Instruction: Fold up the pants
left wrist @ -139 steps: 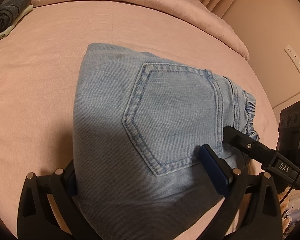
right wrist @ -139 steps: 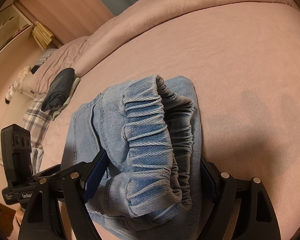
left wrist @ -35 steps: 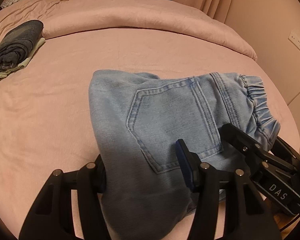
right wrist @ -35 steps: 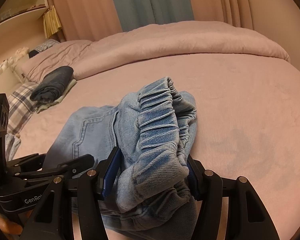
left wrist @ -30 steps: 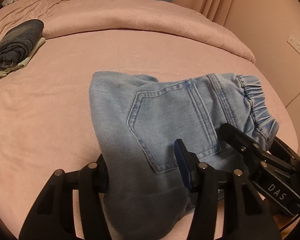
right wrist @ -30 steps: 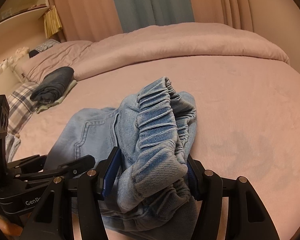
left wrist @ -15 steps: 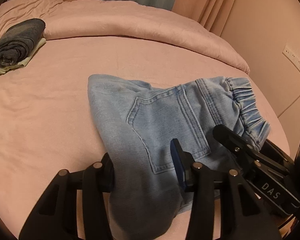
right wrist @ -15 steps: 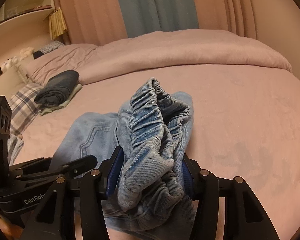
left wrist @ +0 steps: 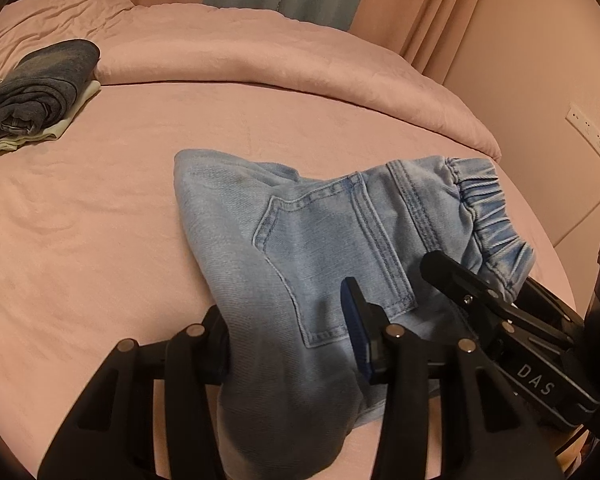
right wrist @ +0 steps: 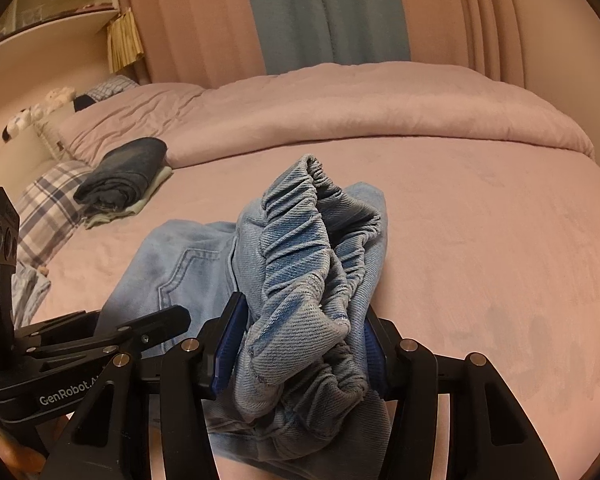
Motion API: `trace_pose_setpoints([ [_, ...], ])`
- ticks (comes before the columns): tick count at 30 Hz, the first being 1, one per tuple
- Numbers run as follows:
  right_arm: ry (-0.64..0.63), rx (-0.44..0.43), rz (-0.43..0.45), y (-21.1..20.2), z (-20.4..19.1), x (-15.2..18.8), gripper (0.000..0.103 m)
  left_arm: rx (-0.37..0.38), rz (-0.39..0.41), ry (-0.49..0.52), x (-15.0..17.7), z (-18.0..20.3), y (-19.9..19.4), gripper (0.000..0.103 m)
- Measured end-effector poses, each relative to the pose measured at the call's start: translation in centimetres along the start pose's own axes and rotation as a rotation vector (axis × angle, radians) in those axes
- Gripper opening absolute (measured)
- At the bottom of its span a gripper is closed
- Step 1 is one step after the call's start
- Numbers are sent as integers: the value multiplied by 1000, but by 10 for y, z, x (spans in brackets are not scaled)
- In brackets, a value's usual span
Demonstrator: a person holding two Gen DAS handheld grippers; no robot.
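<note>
The folded light-blue denim pants [left wrist: 300, 248] lay on the pink bedsheet [left wrist: 80, 240], back pocket up, their near edge lifted. The left gripper [left wrist: 288, 344] clamped the folded end between its pads. The right gripper [right wrist: 300, 344] pinched the bunched elastic waistband [right wrist: 300, 248], which stood up between its blue pads. Farther off, a stack of folded dark clothes [left wrist: 40, 92] sat beside the rolled pink duvet [left wrist: 260, 48].
</note>
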State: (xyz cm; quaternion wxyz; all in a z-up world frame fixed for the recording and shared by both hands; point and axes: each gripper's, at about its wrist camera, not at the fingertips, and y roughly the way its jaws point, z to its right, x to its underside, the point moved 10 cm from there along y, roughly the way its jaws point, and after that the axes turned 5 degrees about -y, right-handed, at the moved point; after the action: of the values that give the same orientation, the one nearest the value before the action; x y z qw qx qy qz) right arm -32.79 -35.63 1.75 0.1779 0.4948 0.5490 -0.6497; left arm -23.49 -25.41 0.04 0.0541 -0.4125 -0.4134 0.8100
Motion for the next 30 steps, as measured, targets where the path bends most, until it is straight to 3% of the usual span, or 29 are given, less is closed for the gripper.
trace_pose_setpoints([
  [30,-39,9,-19,49,-10,-38,55,15,12,-31,-61,-35,32,44],
])
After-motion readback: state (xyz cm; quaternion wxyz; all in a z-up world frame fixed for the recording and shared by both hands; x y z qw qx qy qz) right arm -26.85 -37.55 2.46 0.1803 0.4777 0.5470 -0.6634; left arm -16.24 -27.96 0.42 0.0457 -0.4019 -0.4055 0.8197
